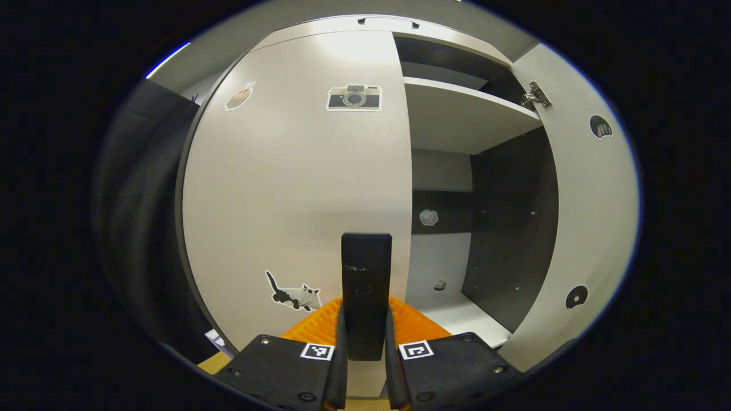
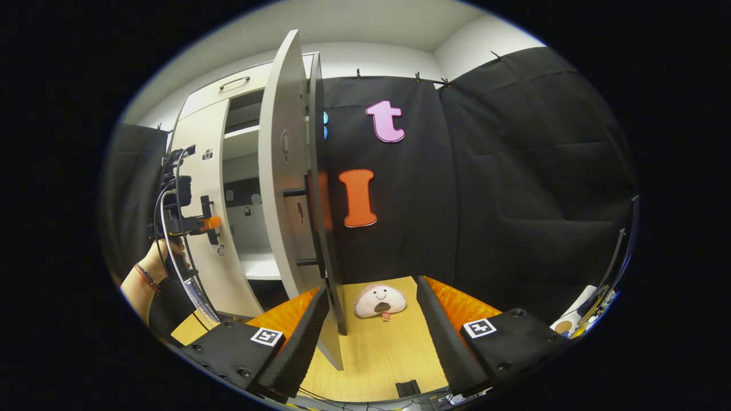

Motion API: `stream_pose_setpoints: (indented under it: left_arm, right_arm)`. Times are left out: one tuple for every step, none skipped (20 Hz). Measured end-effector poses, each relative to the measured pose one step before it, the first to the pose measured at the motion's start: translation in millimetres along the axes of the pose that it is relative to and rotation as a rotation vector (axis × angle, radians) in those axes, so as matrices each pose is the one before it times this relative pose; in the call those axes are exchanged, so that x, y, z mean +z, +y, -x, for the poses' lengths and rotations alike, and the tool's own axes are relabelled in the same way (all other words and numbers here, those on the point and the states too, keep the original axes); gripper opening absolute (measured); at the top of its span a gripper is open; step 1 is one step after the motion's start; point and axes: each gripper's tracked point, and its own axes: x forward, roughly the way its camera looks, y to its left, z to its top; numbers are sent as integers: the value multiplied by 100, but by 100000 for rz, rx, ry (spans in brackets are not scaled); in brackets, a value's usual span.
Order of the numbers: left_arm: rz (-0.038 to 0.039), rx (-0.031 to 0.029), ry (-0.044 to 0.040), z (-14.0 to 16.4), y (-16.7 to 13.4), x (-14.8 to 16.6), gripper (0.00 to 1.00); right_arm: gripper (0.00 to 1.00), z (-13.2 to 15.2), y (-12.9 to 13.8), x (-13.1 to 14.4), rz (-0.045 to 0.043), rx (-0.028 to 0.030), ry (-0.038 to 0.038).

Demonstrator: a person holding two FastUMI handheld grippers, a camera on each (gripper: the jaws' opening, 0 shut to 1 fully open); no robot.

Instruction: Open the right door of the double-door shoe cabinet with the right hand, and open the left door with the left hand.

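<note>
The left door (image 1: 297, 188) of the shoe cabinet sits shut, flush with the cabinet front, and its dark vertical handle (image 1: 366, 285) stands straight up between the fingers of the left claw (image 1: 365, 365). Those fingers are drawn in close against the handle's two sides, so the claw appears clamped on it, a grip that suits pulling the door out on its hinge. Beside it the right door (image 1: 588, 217) is already swung wide, baring the white shelf (image 1: 462, 114) and dark inner wall (a hinge (image 1: 537, 96) shows at its top corner). In the right gripper view that door (image 2: 282, 171) stands edge-on just beyond the right claw (image 2: 371, 337), whose fingers are spread wide and hold nothing, presumably because its half of the job is done. Farther off in that view a hand (image 2: 163, 257) holds the left claw (image 2: 208, 224) at the closed door. A small plush toy (image 2: 380, 301) lies on the wooden surface (image 2: 377, 359) ahead.
</note>
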Motion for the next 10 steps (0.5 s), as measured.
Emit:
stream_pose_setpoints:
  left_arm:
    - [254,492,37,-109,70,-177,23]
    - [-1027,511,-663,274,-31,208,22]
    - [-1102,120,-838,14,-24,-20,19]
    - [-201,-532,-575,246,20,28,18]
    - [787,-1358,-11,203,85,60,17]
    - [864,-1623,348,307,12,11,17]
    - [471,-1275,259,484,83,55,17]
    - [508,-645,59,694,148,-145,17]
    - [-34,-693,-342,391,24,206,17]
    - [-53,-1021,-99,479,129,-108,17]
  right_arm:
    - [99,40,291,-7,1074,708,119]
    - [99,-11,162,96,1532,397,73]
    - [99,10,220,147,1447,461,-361]
    - [99,-118,239,295,1163,407,-706]
    - [99,-131,278,317,613,446,-712]
    - [99,-117,302,192,72,436,-476]
    - [99,-123,300,87,-320,450,-343]
    - [99,60,295,106,-428,383,-222]
    - [99,-100,229,-2,-494,128,-115]
    - [99,-149,263,27,-378,-89,1]
